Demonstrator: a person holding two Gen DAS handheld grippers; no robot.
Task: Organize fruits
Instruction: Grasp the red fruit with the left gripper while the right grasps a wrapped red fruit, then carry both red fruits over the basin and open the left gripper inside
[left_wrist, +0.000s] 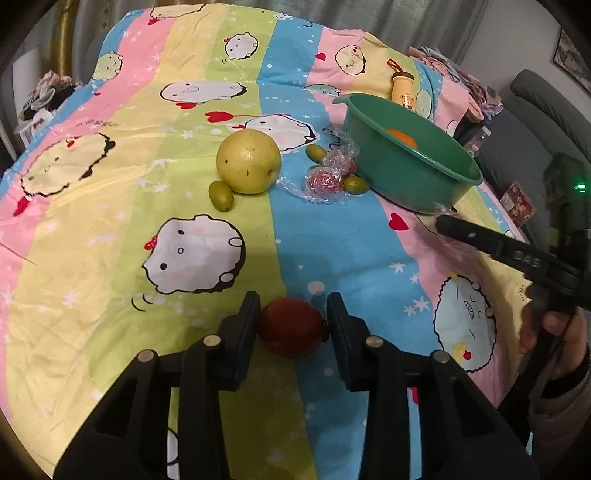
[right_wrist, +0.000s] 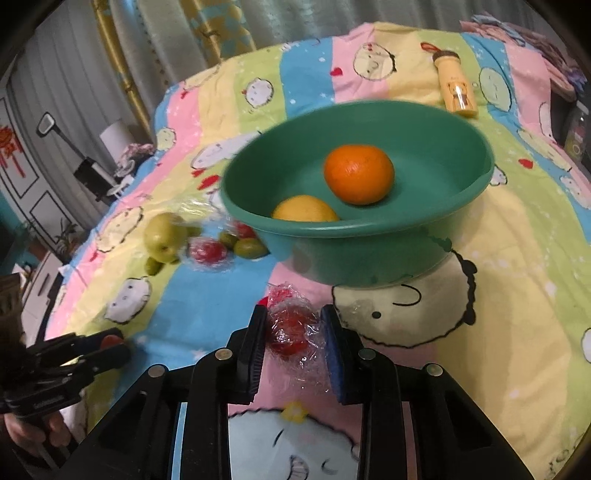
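1. Where it drapes the whole surface, the striped cotton sheet (left_wrist: 110, 206) is soft and creased, printed with cartoon animals in pastel bands.
2. Green plastic basin (right_wrist: 369, 251): round, smooth, glossy; it stands on the sheet and holds a dimpled orange (right_wrist: 358, 173) and a smooth yellow fruit (right_wrist: 304, 210).
3. Large yellow-green pear (left_wrist: 248, 160): round, speckled, on the sheet left of the basin, with small green oval fruits (left_wrist: 221, 195) nearby.
4. Right gripper (right_wrist: 293, 332): black jaws nearly closed, pads pressing a red fruit in crinkled clear wrap (right_wrist: 290, 332), just before the basin.
5. Left gripper (left_wrist: 291, 326): narrowly parted jaws clamping a smooth, round dark-red tomato (left_wrist: 290, 328) above the sheet.
6. Yellow bottle (right_wrist: 458, 94): cylindrical, lying beyond the basin.
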